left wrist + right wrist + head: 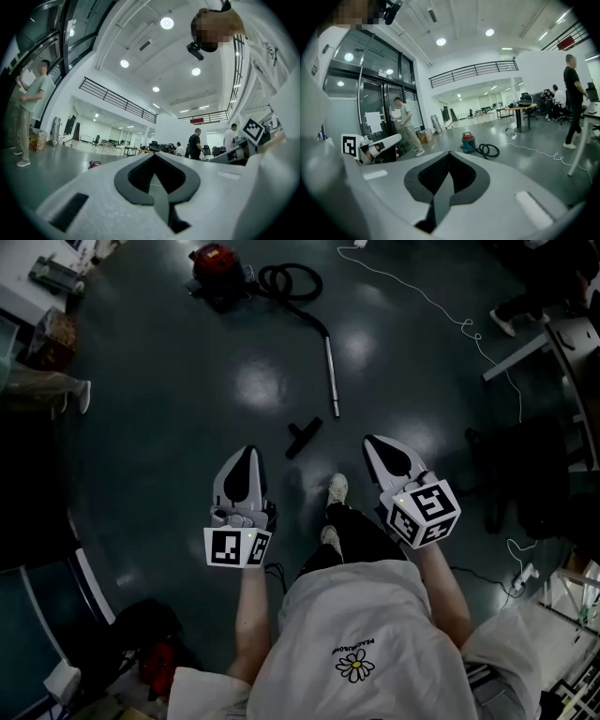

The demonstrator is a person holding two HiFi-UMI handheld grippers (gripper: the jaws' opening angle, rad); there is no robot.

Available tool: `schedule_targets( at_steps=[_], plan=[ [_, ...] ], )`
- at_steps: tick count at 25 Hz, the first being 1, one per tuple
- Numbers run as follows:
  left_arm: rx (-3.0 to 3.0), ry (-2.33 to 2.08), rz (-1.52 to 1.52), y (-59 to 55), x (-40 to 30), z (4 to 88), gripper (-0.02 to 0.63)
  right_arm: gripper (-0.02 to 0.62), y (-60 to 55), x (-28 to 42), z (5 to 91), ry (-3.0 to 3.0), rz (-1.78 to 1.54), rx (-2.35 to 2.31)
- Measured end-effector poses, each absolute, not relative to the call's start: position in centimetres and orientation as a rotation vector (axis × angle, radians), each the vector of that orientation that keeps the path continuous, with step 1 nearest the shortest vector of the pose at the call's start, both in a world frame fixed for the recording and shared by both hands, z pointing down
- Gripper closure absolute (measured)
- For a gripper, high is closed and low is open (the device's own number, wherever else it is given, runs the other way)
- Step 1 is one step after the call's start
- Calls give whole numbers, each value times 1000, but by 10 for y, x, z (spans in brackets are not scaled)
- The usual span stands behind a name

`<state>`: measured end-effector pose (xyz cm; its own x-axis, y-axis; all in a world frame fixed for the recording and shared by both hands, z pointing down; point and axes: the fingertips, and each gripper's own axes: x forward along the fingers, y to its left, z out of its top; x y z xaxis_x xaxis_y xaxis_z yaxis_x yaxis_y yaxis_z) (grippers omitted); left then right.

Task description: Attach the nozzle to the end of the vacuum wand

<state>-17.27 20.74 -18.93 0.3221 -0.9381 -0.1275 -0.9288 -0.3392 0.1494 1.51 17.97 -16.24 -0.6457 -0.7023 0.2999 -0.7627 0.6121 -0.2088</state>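
Observation:
On the dark floor ahead lies a black nozzle [303,437], apart from the silver vacuum wand [332,374]. The wand's black hose [290,282] coils back to a red vacuum cleaner [214,265], which also shows in the right gripper view as the red vacuum cleaner [468,141] with its hose [488,150]. My left gripper [249,454] is held out in front of me, shut and empty, left of the nozzle and nearer to me. At the nozzle's right my right gripper [378,443] is shut and empty too. Neither touches anything.
A white cable [441,310] snakes across the floor at the upper right, by a desk leg [516,357]. A person [405,124] stands by glass doors at the left. More people [194,143] stand at desks far off. My own foot [337,489] is below the nozzle.

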Motion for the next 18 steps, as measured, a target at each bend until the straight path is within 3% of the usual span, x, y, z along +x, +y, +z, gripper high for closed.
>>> schedule_targets(
  at_steps=[10, 18],
  plan=[
    [2581, -1674, -212, 42, -179, -107, 603, 589, 15, 2, -70, -2588, 477, 1217],
    [2573, -1604, -184, -65, -194, 110, 603, 531, -70, -9, 142, -2548, 489, 1198]
  ],
)
